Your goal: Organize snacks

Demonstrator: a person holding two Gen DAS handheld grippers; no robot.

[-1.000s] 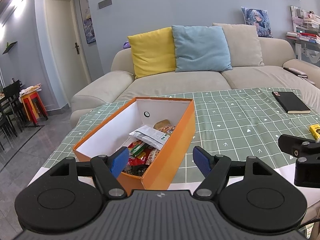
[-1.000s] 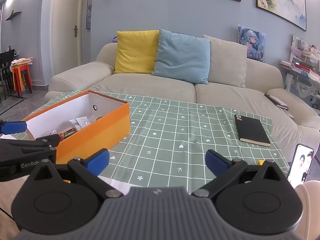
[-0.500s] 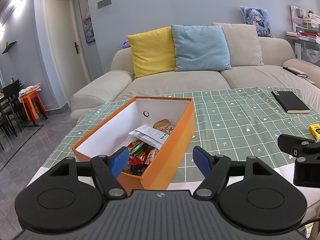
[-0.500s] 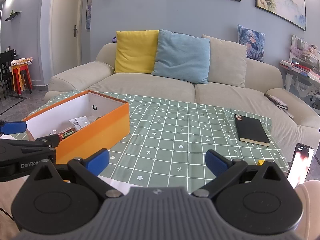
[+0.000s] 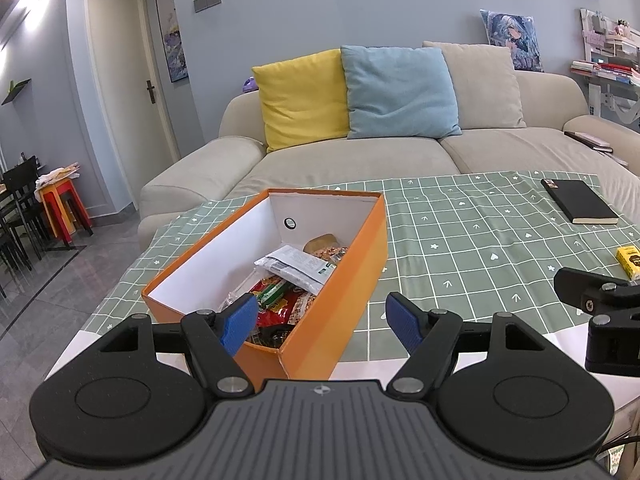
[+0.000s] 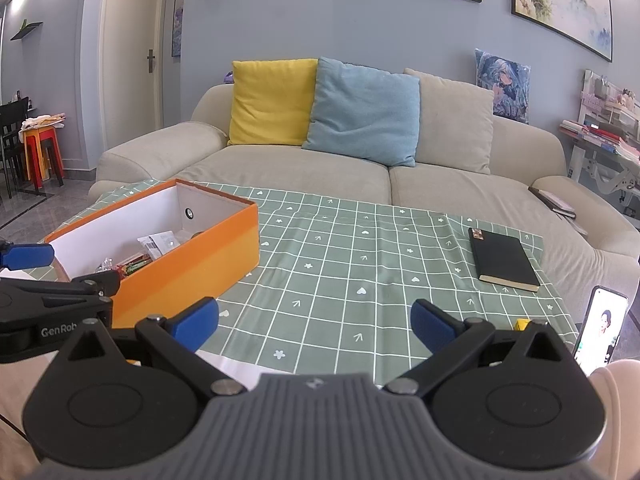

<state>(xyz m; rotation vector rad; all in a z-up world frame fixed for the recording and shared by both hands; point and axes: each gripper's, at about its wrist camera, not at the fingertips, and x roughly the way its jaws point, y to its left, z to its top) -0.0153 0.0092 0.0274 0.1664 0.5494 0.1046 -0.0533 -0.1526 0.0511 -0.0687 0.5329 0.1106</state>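
An orange box (image 5: 348, 284) with a white inside stands on the green checked tablecloth (image 5: 472, 248) and holds several snack packets (image 5: 294, 270). My left gripper (image 5: 320, 322) is open and empty, just in front of the box's near end. The box also shows in the right wrist view (image 6: 192, 268). My right gripper (image 6: 314, 322) is open and empty, low over the cloth to the right of the box. A small yellow packet (image 5: 630, 262) lies on the cloth at the right; in the right wrist view (image 6: 521, 324) it is mostly hidden behind my finger.
A black notebook (image 6: 504, 258) lies on the cloth at the far right. A phone (image 6: 600, 328) stands at the table's right edge. A beige sofa (image 6: 360, 168) with cushions runs behind the table. Chairs and red stools (image 5: 60, 208) stand at the far left.
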